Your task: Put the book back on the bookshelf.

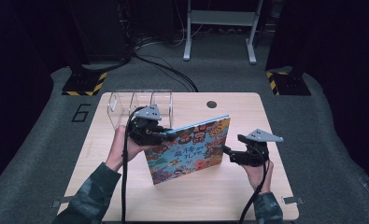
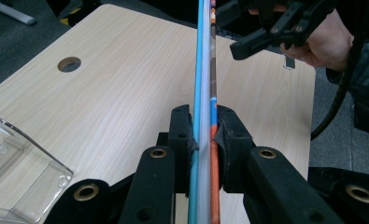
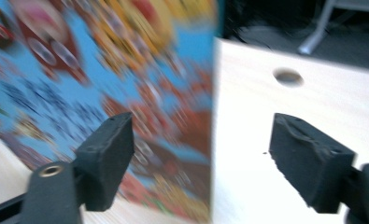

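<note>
Left gripper [image 2: 203, 135] clamped on picture book's [image 1: 191, 147] upper edge, book upright on worktop [image 1: 126, 186]. Right gripper [image 3: 201, 158] spread wide, straddling book's free side edge without touching.

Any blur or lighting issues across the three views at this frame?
High view: sharp, table evenly lit, surroundings very dark. Left gripper view: crisp on the left gripper clamping the book; faint reflections on the clear organizer. Right gripper view: book cover heavily smeared, looks like motion blur; right gripper open, its pads softer too.
</note>
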